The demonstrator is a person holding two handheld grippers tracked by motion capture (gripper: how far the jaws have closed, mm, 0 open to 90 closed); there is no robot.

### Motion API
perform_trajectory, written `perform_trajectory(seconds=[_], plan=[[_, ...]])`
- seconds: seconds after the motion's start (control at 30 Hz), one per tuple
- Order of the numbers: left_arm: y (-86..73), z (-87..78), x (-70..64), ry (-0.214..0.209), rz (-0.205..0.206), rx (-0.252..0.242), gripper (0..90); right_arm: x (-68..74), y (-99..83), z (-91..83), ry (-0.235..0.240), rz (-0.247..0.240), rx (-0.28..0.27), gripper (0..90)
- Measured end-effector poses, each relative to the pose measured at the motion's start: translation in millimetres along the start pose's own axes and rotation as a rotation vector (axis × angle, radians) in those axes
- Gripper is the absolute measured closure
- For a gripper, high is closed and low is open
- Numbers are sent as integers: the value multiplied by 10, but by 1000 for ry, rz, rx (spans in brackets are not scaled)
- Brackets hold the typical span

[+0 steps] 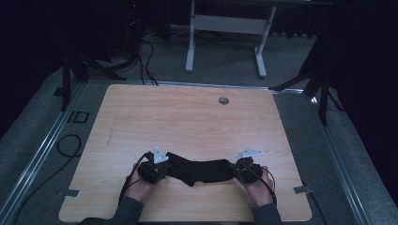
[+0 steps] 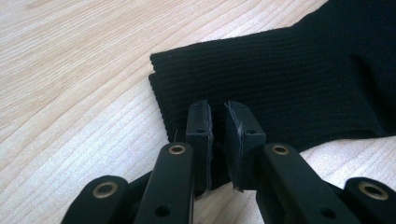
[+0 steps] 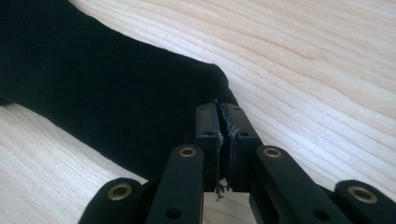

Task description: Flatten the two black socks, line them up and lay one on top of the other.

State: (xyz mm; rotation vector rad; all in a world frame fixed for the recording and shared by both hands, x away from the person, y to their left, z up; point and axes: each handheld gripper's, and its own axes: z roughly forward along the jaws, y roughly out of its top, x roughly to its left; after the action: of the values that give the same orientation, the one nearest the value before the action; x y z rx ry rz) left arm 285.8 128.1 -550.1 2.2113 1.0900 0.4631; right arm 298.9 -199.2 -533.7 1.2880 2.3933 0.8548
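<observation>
Black sock (image 1: 199,171) lies flat near the desk's (image 1: 187,117) front edge, left tongs (image 2: 217,126) pinching its ribbed cuff, right tongs (image 3: 219,128) clamped on the toe, so next is probably a fold, lifting one end evenly.

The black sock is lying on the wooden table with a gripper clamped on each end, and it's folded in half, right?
Not folded. The high view shows the black sock stretched out at full length on the wooden table, between the left gripper on its ribbed cuff and the right gripper on its other end.
</observation>
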Motion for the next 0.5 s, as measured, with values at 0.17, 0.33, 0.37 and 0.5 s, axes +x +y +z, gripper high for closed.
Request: perform_trajectory(seconds=[0.17, 0.33, 0.37, 0.5], plan=[[4, 5, -11, 1, 4, -2, 800, -1, -9, 62, -1, 0, 5, 853], [7, 14, -17, 3, 5, -10, 794, -19, -21, 106, -5, 4, 4, 847], [9, 26, -24, 9, 5, -18, 790, -34, -23, 126, -5, 7, -1, 839], [27, 50, -27, 14, 13, -26, 782, -68, -22, 146, -16, 14, -13, 819]])
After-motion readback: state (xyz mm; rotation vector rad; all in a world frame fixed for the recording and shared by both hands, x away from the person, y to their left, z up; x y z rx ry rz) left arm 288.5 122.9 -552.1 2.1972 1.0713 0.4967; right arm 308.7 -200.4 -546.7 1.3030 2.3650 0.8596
